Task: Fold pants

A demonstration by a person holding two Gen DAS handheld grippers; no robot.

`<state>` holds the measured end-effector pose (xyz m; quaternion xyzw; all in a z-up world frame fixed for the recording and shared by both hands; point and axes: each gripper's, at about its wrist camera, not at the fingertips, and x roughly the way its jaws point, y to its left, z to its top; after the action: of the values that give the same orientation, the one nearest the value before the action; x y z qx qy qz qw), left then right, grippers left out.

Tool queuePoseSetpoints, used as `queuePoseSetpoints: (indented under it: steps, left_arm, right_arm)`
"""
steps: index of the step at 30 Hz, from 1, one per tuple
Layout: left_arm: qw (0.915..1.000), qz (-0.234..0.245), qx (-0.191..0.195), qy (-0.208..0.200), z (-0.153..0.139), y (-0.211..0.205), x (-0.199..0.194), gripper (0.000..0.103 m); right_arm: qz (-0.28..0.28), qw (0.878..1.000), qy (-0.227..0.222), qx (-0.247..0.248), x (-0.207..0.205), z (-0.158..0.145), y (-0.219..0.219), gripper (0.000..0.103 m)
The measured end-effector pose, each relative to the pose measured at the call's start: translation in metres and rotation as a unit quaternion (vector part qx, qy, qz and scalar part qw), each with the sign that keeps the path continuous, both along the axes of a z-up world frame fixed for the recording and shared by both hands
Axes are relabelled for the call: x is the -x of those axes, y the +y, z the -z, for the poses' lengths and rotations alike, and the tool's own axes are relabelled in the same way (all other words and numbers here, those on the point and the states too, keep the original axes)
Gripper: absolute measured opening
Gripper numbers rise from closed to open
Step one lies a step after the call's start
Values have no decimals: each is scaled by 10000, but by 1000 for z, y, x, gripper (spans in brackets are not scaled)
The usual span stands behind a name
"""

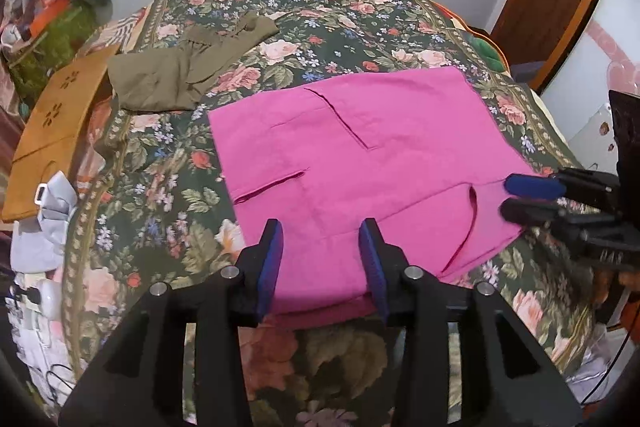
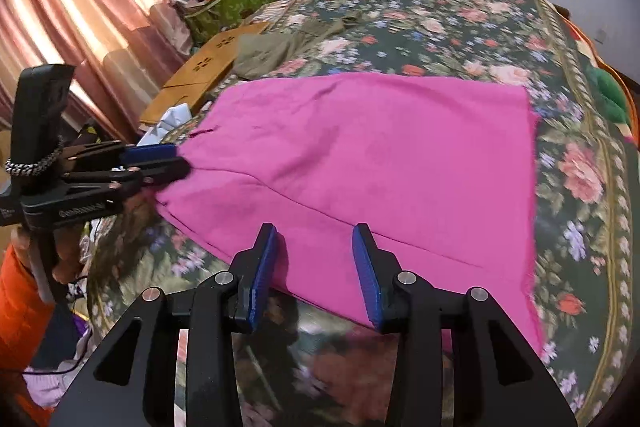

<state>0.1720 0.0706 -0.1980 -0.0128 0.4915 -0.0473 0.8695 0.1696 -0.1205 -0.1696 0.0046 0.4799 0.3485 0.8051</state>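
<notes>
On the bed, over a dark floral bedspread, the pink pants are laid flat in a folded, roughly rectangular shape. The left claw is positioned above the near edge of the pants, its blue-padded jaws parted with pink fabric visible between them but not pinched. The right claw is held likewise over the near edge further along, jaws apart and nothing clamped. Each claw is seen at the side of the other's view, at the edge of the pants. An olive-green garment is lying beyond the pants, well apart from them. A brown cardboard box is seen beside the bed.
</notes>
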Motion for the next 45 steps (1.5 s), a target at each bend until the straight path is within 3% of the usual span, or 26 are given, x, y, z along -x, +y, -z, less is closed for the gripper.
queuePoseSetpoints:
  steps: [6, 11, 18, 21, 24, 35, 45]
  left_arm:
    - [9997, -1, -235, -117, -4, 2, 7, 51]
    - [9999, -107, -116, -59, -2, 13, 10, 60]
    - [9999, -109, -128, -30, -6, 18, 14, 60]
    - [9993, -207, -311, -45, -12, 22, 11, 60]
    - [9993, -309, -215, -85, -21, 33, 5, 60]
    - [9975, -698, -85, -59, -23, 63, -62, 60]
    - [9961, -790, 238, 327, 8, 74, -125, 60]
  right_arm:
    - [427, 9988, 247, 35, -2, 11, -38, 40]
    - [775, 9961, 364, 220, 1, 19, -74, 40]
    - [902, 9944, 403, 382, 3, 21, -91, 40]
    - [865, 9942, 473, 426, -1, 18, -91, 40]
    - [839, 9944, 432, 466, -7, 12, -90, 40]
    - [945, 9949, -129, 336, -58, -18, -80, 46]
    - [1109, 9918, -186, 608, -135, 0, -68, 47]
